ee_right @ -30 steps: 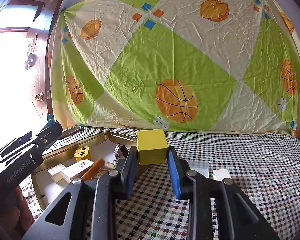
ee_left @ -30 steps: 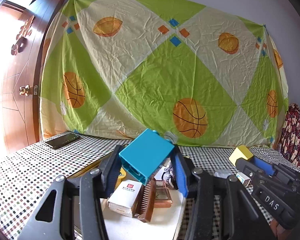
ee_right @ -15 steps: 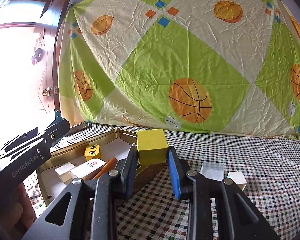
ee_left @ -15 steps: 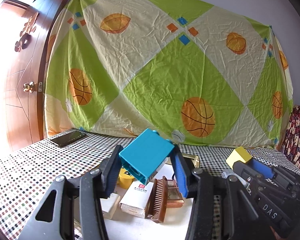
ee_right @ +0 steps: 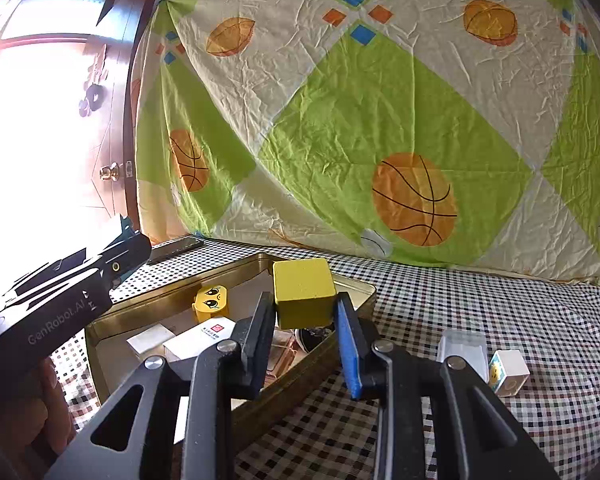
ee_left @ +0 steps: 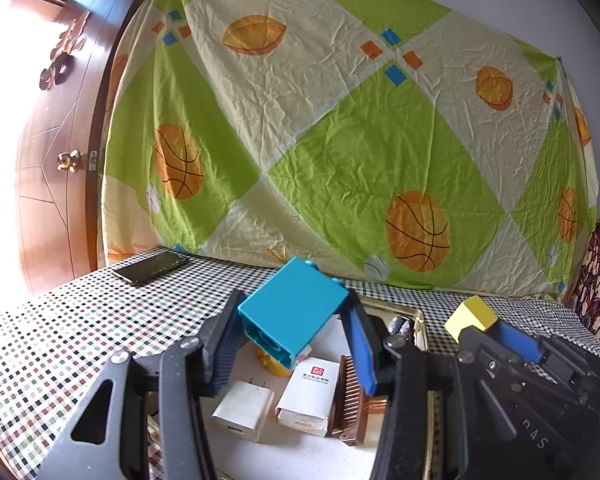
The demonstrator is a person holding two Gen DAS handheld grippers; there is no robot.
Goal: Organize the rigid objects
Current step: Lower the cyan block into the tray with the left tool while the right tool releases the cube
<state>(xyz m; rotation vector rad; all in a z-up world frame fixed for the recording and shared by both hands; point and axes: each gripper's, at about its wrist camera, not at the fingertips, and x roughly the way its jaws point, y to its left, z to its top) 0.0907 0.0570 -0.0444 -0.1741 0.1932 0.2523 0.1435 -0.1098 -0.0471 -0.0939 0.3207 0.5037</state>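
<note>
My left gripper (ee_left: pixel 294 334) is shut on a teal blue box (ee_left: pixel 292 312), held tilted above the gold metal tray (ee_left: pixel 418 316). My right gripper (ee_right: pixel 305 320) is shut on a yellow cube (ee_right: pixel 303 293), held over the right rim of the tray (ee_right: pixel 172 300); it also shows in the left wrist view (ee_left: pixel 471 317). In the tray lie a white charger (ee_left: pixel 242 410), a white card box (ee_left: pixel 310 396), a brown comb (ee_left: pixel 350 400) and a yellow face block (ee_right: pixel 211 302).
A dark phone (ee_left: pixel 152 267) lies on the checked cloth at the back left. A clear plastic box (ee_right: pixel 462 350) and a small white cube (ee_right: pixel 508 372) sit on the cloth right of the tray. A basketball-print sheet hangs behind; a wooden door (ee_left: pixel 56 168) stands left.
Both grippers have pulled back and risen slightly with their blocks still held, so more of the tray's contents show beneath the left gripper. The right gripper has shifted left over the tray's rim.
</note>
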